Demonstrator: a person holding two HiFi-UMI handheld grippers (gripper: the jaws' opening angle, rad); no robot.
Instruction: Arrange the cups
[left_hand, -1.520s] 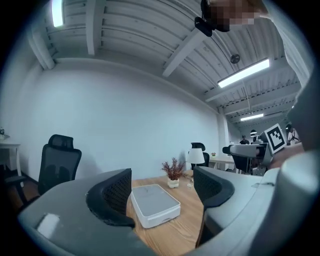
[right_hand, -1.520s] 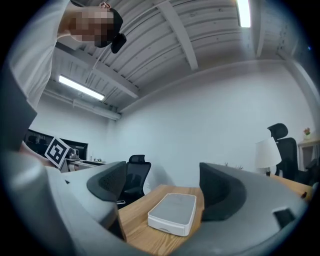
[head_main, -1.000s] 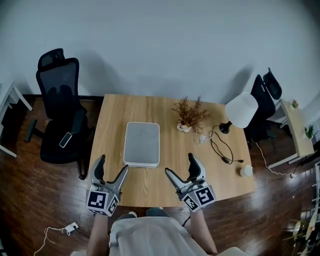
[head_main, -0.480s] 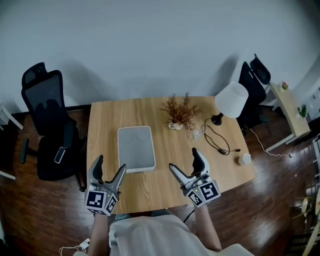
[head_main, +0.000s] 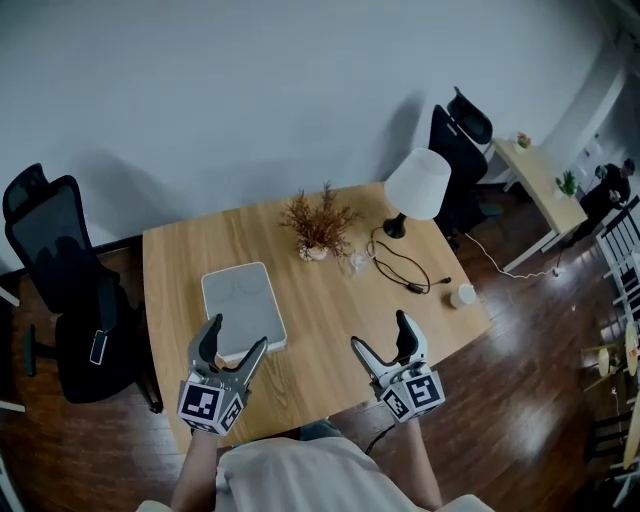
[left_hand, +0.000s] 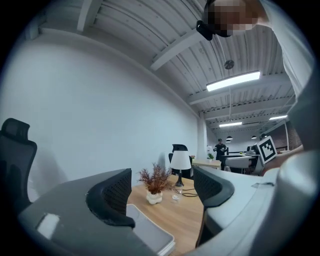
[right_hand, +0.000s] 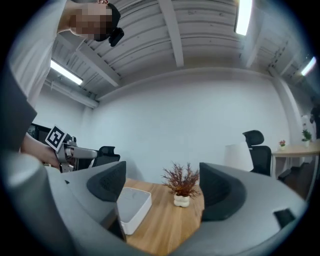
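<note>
On the table (head_main: 320, 312), the tray (head_main: 243, 308) lies left of centre; the dried plant (head_main: 318, 226) stands behind it to the right, a glass (head_main: 357, 263) just beside it. The lamp (head_main: 415, 186) is at the far right corner, its cable (head_main: 398, 270) in front, 1 cup (head_main: 462, 296) near the right edge. 1 office chair (head_main: 65, 290) stands left of the table.

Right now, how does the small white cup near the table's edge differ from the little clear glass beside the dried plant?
The small white cup is opaque; the little clear glass is see-through. The white cup stands alone near the light wooden table's right edge, past the black cable; the clear glass stands close beside the reddish-brown dried plant in its white vase. Both are small and stand on the table.
</note>
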